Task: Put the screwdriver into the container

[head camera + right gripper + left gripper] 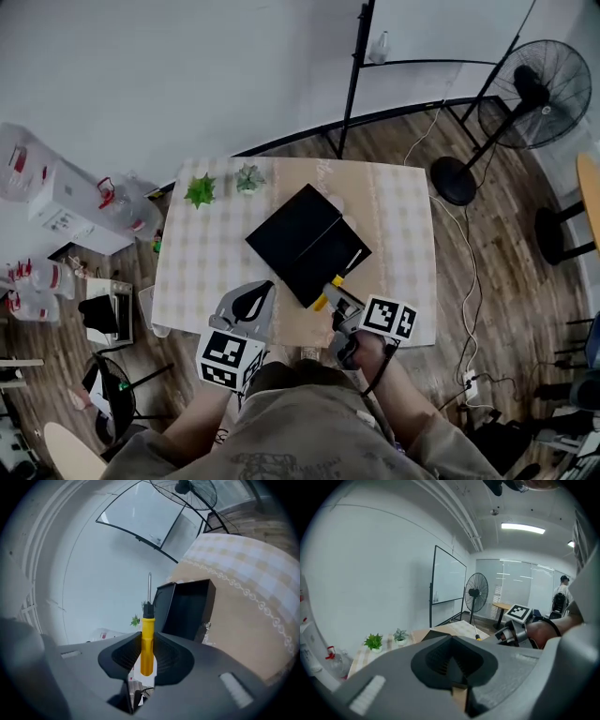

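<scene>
R tool (146, 663) grips screwdriver (148, 634) w/ tip near container (187, 606).

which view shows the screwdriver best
The right gripper view: the screwdriver stands large at centre, yellow handle clamped in the right gripper, black collar and metal shaft in full. The head view shows only a small handle and thin shaft over the black container; the left gripper view shows a tiny sliver.
</scene>
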`<state>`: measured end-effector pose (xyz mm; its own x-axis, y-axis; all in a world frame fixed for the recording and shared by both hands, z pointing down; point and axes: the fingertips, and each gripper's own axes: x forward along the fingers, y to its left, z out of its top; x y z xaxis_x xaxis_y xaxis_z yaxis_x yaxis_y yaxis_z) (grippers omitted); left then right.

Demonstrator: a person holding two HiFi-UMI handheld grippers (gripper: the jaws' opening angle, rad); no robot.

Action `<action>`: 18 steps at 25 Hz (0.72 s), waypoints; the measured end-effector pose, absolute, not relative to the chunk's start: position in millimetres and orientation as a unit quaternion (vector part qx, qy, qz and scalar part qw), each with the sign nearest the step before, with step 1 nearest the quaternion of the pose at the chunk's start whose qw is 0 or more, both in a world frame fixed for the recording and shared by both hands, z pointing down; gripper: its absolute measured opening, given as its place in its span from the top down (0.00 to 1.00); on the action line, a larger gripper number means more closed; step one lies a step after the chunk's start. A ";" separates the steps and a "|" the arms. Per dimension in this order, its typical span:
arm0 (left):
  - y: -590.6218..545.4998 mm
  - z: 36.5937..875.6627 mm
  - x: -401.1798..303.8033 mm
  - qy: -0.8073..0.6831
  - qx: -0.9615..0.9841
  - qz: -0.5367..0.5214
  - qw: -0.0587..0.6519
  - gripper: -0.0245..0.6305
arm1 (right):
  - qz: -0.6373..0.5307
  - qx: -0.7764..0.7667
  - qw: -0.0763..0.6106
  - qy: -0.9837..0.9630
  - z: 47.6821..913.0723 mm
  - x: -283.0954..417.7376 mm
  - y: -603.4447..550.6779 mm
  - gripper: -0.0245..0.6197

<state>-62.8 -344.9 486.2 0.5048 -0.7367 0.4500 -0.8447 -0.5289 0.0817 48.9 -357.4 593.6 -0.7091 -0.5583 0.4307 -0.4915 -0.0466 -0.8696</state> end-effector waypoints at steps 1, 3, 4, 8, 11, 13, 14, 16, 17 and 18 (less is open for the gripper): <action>-347.3 491.7 -63.8 -0.462 0.854 0.185 0.155 0.96 | -0.627 -0.379 0.028 0.681 601.0 45.4 -360.2 0.80; -352.3 500.9 -65.9 -0.460 0.852 0.190 0.166 0.96 | -0.650 -0.376 0.031 0.660 615.7 39.2 -365.2 0.80; -355.2 505.0 -67.3 -0.458 0.850 0.193 0.171 0.96 | -0.660 -0.377 0.029 0.649 623.0 36.8 -367.4 0.80; -364.5 523.6 -73.9 -0.448 0.846 0.211 0.195 0.96 | -0.691 -0.391 0.013 0.608 651.6 30.3 -368.9 0.80; -369.6 535.0 -82.8 -0.441 0.845 0.221 0.209 0.96 | -0.706 -0.406 0.007 0.580 670.2 25.7 -371.7 0.80; -372.4 540.8 -88.6 -0.434 0.846 0.225 0.214 0.96 | -0.710 -0.422 0.001 0.564 681.7 24.5 -377.6 0.80; -373.6 543.6 -91.1 -0.431 0.846 0.227 0.216 0.96 | -0.710 -0.432 -0.003 0.557 687.3 24.6 -381.3 0.80; -375.5 549.3 -95.8 -0.425 0.847 0.231 0.221 0.96 | -0.709 -0.450 -0.011 0.543 698.6 25.1 -388.1 0.81; -376.3 552.0 -97.9 -0.423 0.847 0.232 0.224 0.96 | -0.710 -0.457 -0.014 0.536 703.7 25.4 -391.1 0.81; -377.0 554.5 -99.8 -0.421 0.847 0.232 0.226 0.96 | -0.710 -0.464 -0.015 0.529 708.0 25.4 -393.8 0.81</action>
